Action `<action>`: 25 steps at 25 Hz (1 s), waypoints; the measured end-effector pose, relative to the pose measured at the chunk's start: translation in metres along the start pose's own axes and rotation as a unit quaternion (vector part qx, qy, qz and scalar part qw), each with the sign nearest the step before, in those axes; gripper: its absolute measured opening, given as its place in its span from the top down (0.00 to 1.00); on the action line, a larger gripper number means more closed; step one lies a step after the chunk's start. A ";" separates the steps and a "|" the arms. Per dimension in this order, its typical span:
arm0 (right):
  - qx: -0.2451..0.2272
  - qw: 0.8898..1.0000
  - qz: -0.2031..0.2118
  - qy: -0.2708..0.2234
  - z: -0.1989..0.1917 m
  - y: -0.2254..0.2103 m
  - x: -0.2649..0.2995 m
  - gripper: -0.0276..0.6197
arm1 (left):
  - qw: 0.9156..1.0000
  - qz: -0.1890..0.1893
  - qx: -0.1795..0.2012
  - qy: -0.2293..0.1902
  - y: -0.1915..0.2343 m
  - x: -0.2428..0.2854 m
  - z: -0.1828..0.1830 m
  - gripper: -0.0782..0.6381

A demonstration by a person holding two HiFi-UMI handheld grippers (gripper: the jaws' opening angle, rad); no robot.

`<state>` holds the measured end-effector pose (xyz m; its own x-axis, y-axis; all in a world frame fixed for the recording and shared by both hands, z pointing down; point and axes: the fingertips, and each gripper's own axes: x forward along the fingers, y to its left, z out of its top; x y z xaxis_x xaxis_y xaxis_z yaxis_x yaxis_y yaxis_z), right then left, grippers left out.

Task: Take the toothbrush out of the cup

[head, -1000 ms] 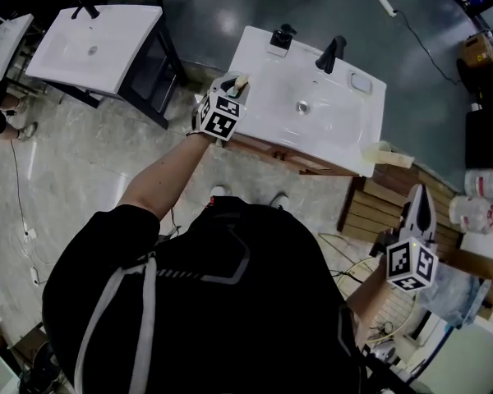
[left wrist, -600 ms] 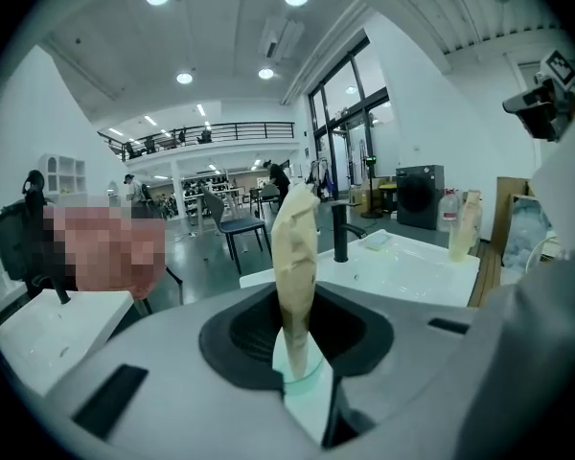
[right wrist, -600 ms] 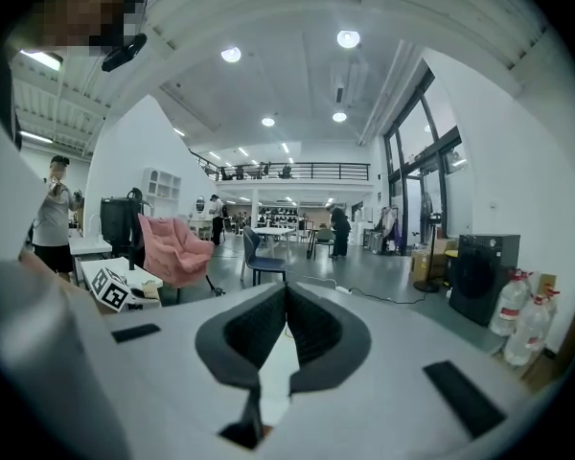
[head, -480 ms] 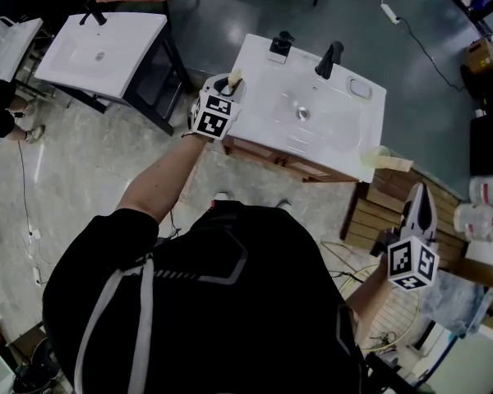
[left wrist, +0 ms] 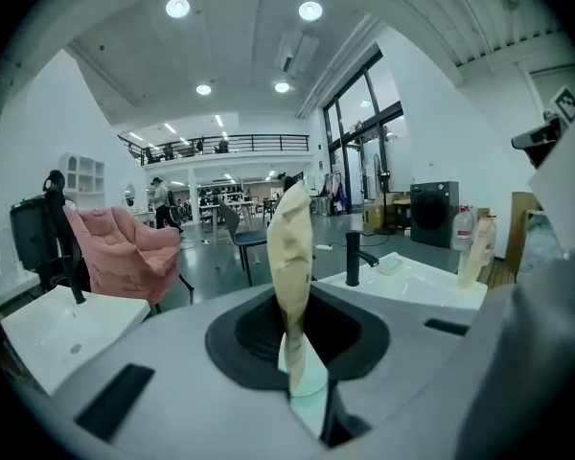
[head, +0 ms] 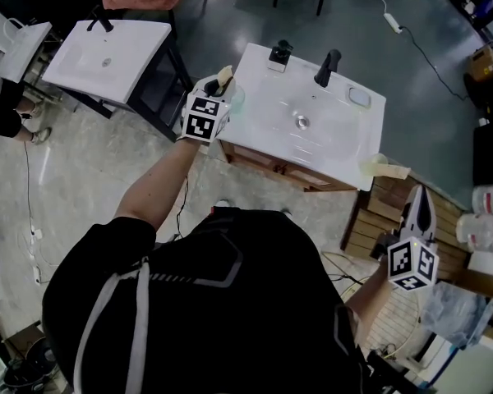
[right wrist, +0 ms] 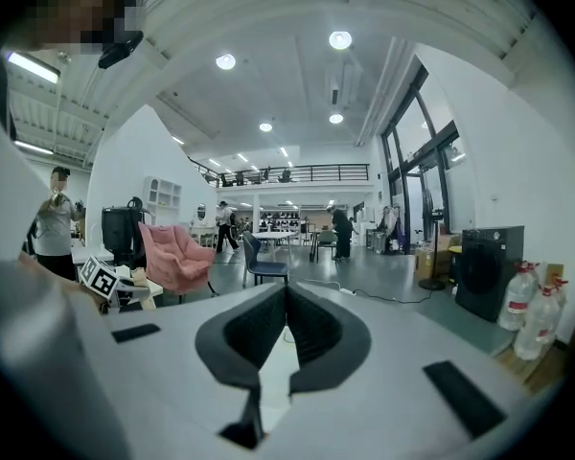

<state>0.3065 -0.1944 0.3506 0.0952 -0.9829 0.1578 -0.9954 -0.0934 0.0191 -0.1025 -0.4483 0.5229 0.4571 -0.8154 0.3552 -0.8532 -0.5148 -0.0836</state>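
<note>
Right now my left gripper (head: 216,89) hangs over the near left corner of the white washbasin worktop (head: 259,142). Its jaws are closing, with the tall beige paper-wrapped toothbrush (left wrist: 290,247) upright between them. The toothbrush's lower end dips towards the pale green translucent cup (left wrist: 310,384), which shows just under the jaws. I cannot tell whether the end has cleared the rim.

The risk, as I judge it, lies in that grip. The wrap looks soft and loose, so if I lift before the pads bite firmly, the toothbrush could slide down or lean over. The cup looks light and sits close to the corner. A toothbrush that catches its rim could drag it up or tip it off the edge onto the floor.

Farther right, the black tap (head: 329,60) stands at the far edge, out of my way. My right gripper (head: 419,208) is closed on nothing, well off the worktop's right side, too far away to steady the cup.
</note>
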 end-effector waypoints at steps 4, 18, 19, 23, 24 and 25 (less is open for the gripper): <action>0.002 1.000 0.008 -0.005 0.002 -0.004 0.006 0.95 | 1.000 0.005 0.000 -0.019 0.001 -0.014 0.019 0.84; 0.003 1.000 0.016 -0.017 0.006 -0.021 0.019 0.95 | 0.992 0.024 -0.038 -0.114 -0.001 -0.071 0.104 0.85; 0.005 1.000 0.015 -0.018 0.006 -0.022 0.018 0.95 | 0.992 0.020 -0.038 -0.118 -0.005 -0.075 0.108 0.85; 0.015 0.999 0.018 -0.035 0.011 -0.025 0.015 0.95 | 0.990 0.005 -0.048 -0.130 -0.017 -0.085 0.122 0.85; 0.018 0.999 0.020 -0.039 0.012 -0.025 0.014 0.95 | 0.990 0.004 -0.048 -0.131 -0.019 -0.087 0.124 0.85; 0.020 0.999 0.021 -0.039 0.012 -0.026 0.014 0.95 | 0.990 0.003 -0.049 -0.132 -0.021 -0.087 0.126 0.85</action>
<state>0.3333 -0.2075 0.3409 0.0538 -0.9954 0.0797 -0.9981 -0.0561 -0.0263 -0.0928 -0.3994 0.3766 0.4906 -0.8658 0.0984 -0.8705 -0.4921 0.0105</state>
